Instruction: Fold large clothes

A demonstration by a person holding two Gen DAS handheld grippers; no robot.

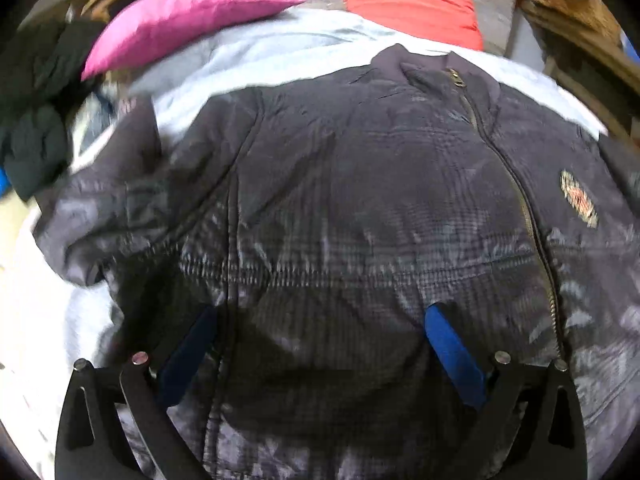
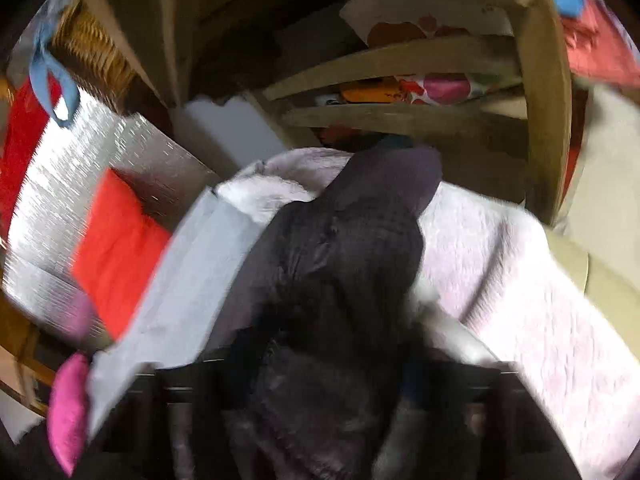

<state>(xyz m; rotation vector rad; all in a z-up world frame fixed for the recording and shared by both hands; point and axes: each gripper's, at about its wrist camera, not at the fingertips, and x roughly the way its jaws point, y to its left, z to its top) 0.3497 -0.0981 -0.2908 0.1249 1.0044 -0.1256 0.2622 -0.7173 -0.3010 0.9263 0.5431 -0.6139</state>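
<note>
A dark padded jacket (image 1: 360, 208) lies front up on a pale sheet (image 1: 248, 60), zip closed, collar at the far side, an oval patch (image 1: 578, 200) on its chest. My left gripper (image 1: 320, 320) hovers low over the jacket's lower front, open, its blue pads (image 1: 452, 352) spread wide with nothing clamped. In the blurred right wrist view, one jacket sleeve (image 2: 344, 248) stretches away to its cuff (image 2: 392, 176). The right gripper (image 2: 328, 368) is shut on the near part of that sleeve, and bunched fabric hides its fingertips.
A magenta pillow (image 1: 188, 20) and a red cushion (image 1: 412, 0) lie at the far side of the bed. Dark clothes (image 1: 32, 128) are heaped at the left. A whitish blanket (image 2: 532, 280) lies under the sleeve. A wooden chair (image 2: 540, 92) stands behind it.
</note>
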